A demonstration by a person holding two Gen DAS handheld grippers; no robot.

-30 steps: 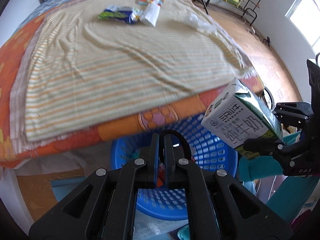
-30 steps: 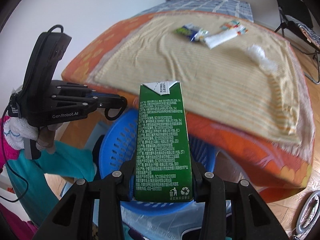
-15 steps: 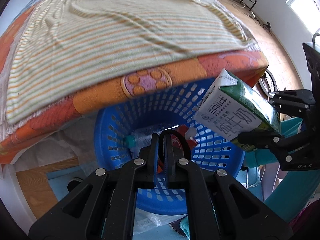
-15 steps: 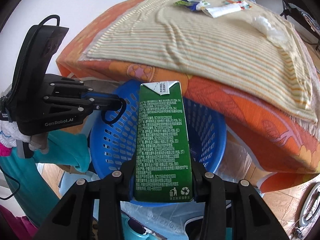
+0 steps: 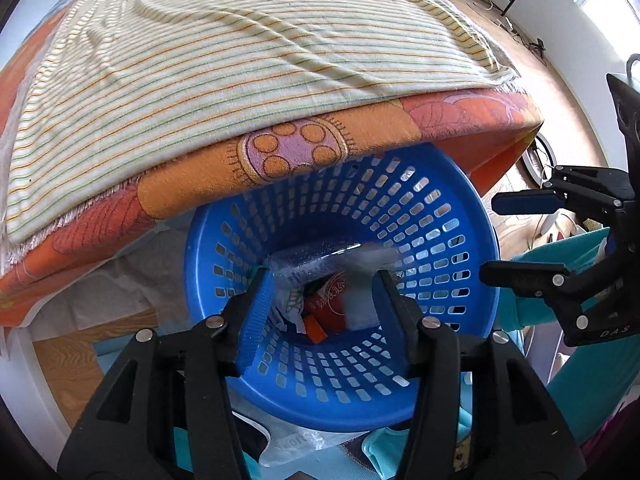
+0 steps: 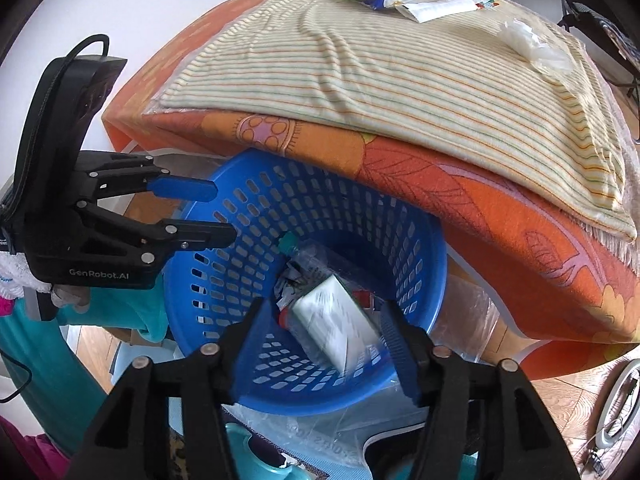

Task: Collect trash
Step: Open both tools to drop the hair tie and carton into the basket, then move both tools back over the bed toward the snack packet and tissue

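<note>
Both tools (image 6: 326, 328) agape, seemingly empty.

The white carton (image 6: 336, 326) in the blue basket (image 6: 416, 248) is motion-blurred, its print unreadable

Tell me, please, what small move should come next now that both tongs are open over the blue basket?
Probably lift the right tongs toward the bed: they are open and empty, the carton is in the blue basket, and a white wrapper lies on the striped blanket.
</note>
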